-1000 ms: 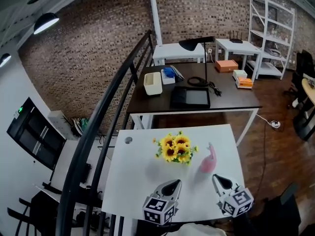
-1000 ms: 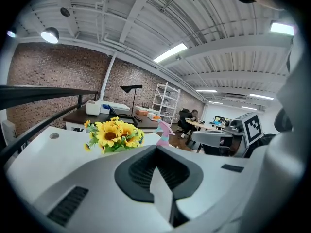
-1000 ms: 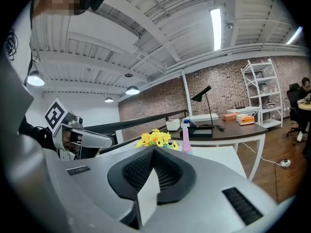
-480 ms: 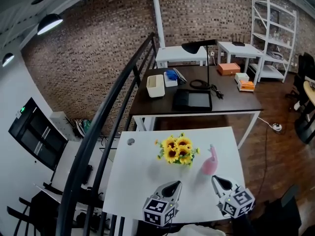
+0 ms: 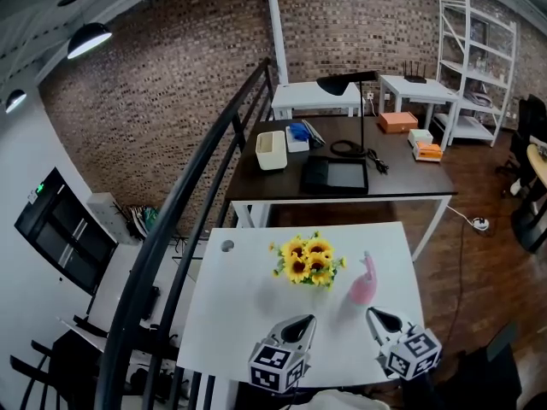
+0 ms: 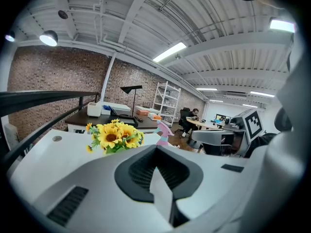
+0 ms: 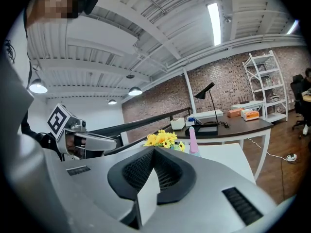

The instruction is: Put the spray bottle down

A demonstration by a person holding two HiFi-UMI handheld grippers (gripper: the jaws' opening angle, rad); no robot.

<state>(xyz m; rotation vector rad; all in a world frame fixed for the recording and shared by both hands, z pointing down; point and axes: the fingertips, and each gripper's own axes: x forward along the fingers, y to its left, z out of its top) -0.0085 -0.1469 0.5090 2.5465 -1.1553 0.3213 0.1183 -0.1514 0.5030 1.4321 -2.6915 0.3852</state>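
A pink spray bottle (image 5: 362,280) stands upright on the white table (image 5: 239,306), just right of a bunch of yellow sunflowers (image 5: 307,259). It also shows in the left gripper view as the spray bottle (image 6: 164,132) and in the right gripper view as the spray bottle (image 7: 193,141). My right gripper (image 5: 376,317) hovers near the table's front edge, a little short of the bottle, jaws shut and empty. My left gripper (image 5: 299,324) sits beside it to the left, jaws together with nothing between them.
A dark desk (image 5: 256,178) behind the white table carries a white box (image 5: 270,149), a black pad (image 5: 334,174) and a lamp (image 5: 346,80). A black railing (image 5: 184,220) runs along the left. White shelving (image 5: 479,49) stands far right.
The bottle stays standing on the table and both grippers keep their places; only the head view has shifted slightly.
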